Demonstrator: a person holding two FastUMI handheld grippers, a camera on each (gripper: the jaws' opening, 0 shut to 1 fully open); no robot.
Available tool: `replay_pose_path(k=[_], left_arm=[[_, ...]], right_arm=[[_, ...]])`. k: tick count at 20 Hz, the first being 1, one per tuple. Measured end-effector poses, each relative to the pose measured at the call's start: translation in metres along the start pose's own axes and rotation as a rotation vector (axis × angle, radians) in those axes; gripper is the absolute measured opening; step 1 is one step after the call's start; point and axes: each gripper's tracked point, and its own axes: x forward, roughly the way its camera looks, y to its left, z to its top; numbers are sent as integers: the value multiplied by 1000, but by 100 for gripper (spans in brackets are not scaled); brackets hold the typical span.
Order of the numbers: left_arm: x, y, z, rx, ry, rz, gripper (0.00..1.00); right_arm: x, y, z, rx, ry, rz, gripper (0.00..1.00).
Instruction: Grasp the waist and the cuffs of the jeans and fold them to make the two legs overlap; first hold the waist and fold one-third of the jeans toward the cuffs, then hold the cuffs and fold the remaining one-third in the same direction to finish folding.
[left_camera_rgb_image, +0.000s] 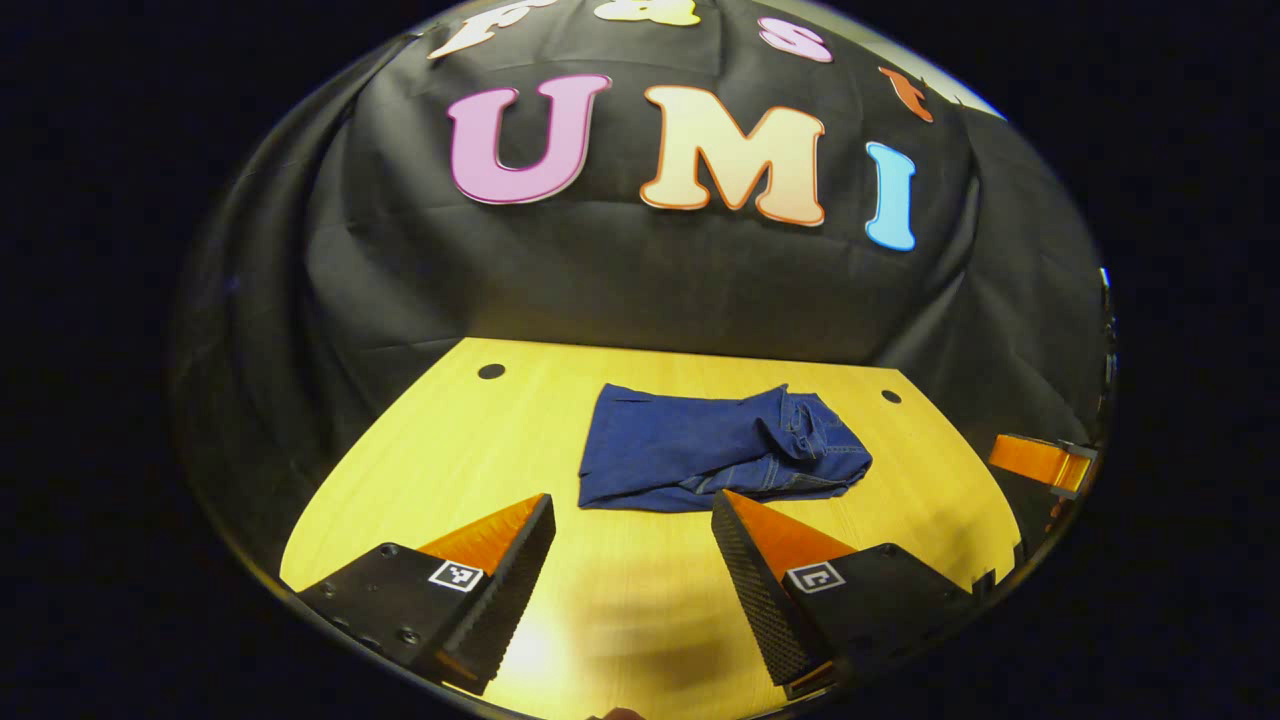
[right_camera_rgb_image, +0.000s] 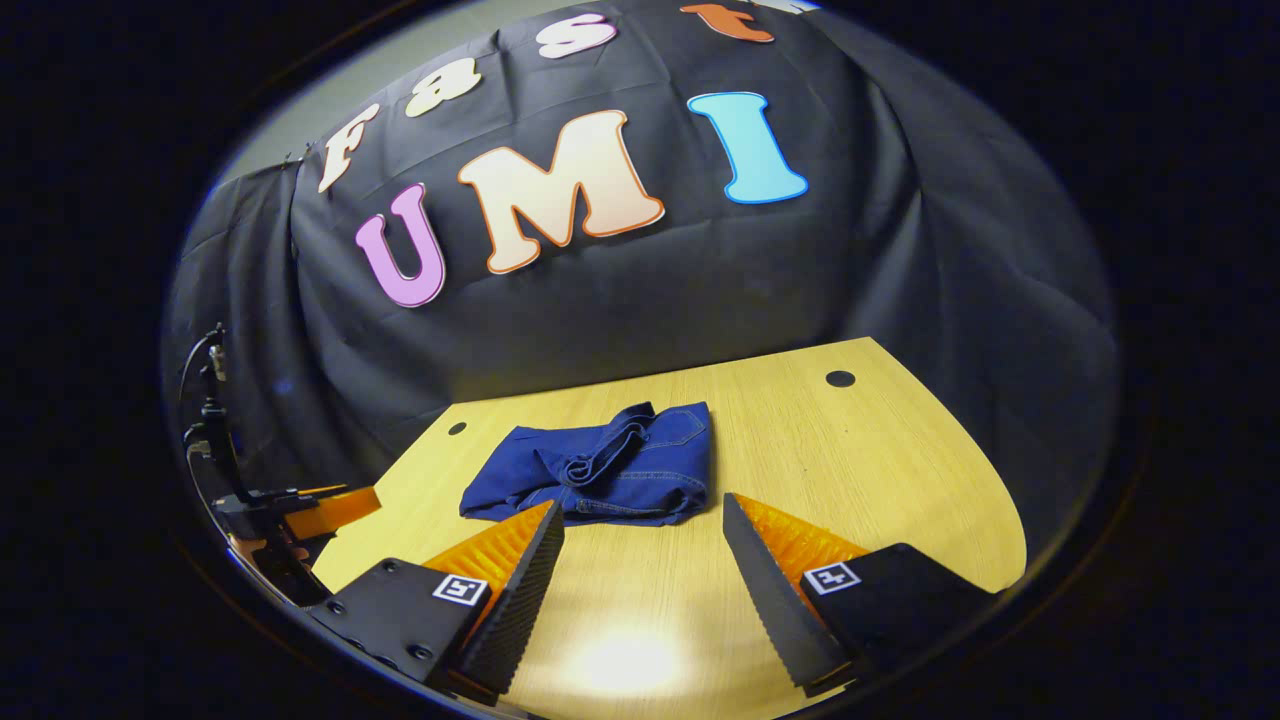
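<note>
Dark blue jeans (left_camera_rgb_image: 715, 448) lie folded into a compact bundle on the yellow wooden table (left_camera_rgb_image: 430, 450), with a rumpled fold on their right side in the left gripper view. My left gripper (left_camera_rgb_image: 633, 497) hangs open just in front of the bundle, its fingers apart and holding nothing. In the right gripper view the same jeans (right_camera_rgb_image: 600, 468) lie ahead and slightly left, creased on top. My right gripper (right_camera_rgb_image: 640, 505) stands open a little short of them, nothing between its fingers. The other gripper (right_camera_rgb_image: 300, 515) shows at the far left edge of the right gripper view.
The table (right_camera_rgb_image: 850, 470) has small round holes (left_camera_rgb_image: 491, 371) (right_camera_rgb_image: 840, 379) near its back corners. Black cloth hangs as a wall right behind the table's far edge. Bare wood lies around the bundle on all sides. The other gripper (left_camera_rgb_image: 1040, 462) sits at the right edge of the left gripper view.
</note>
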Motion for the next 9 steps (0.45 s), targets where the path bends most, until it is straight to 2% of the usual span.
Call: replay_pose_path(k=[1,2,3,6,7,9], left_arm=[[-5,4,-2,0,-6,-3,94],[-8,8,-2,3,-9,-3,94],[-9,13,-3,10,-6,-6,94],[-10,17,0,41,-10,-31,94],[-11,19,2,45,-21,-39,94],[-11,16,4,37,-31,-63,94]], right_arm=[[-4,7,1,-5,-6,1,98],[-7,13,3,-7,-17,4,94],[-11,19,4,-3,-24,6,98],[-21,32,6,6,-33,11,98],[-25,33,7,2,-41,8,94],[-30,36,10,-2,-61,0,98]])
